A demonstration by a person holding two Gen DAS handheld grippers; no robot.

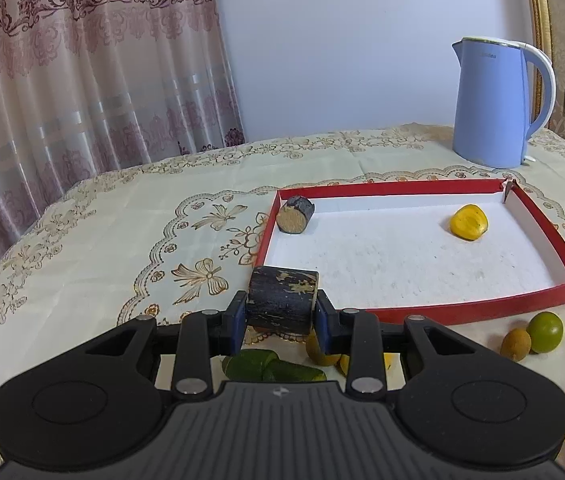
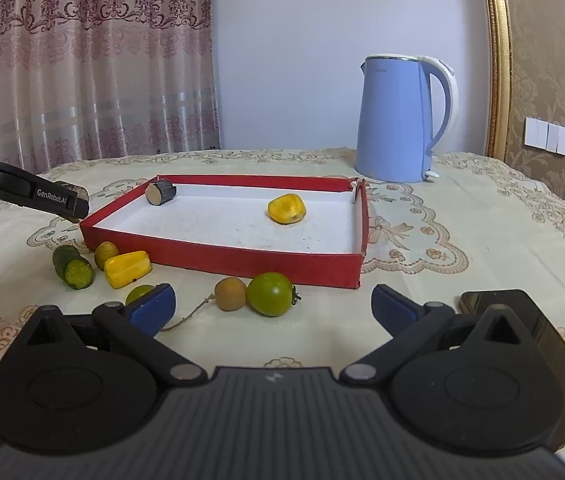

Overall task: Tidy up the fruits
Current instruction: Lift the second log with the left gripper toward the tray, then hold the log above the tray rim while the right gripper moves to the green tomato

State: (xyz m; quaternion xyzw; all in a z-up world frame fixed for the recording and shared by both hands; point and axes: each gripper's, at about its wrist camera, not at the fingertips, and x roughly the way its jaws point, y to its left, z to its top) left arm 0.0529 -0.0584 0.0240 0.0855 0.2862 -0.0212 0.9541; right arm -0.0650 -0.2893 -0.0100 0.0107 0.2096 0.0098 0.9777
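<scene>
Two pieces already lay in the red tray (image 2: 218,258). The left gripper (image 1: 281,316) clamped a dark log piece (image 1: 282,298); the right gripper (image 2: 272,310) stood open, empty. Several fruits (image 2: 270,294) remained outside.

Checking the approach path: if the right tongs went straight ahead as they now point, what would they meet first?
Probably the green tomato-like fruit beside the brown round fruit, lying just ahead between the open right tongs. The red tray wall stands behind them. Depth is hard to judge here.
</scene>
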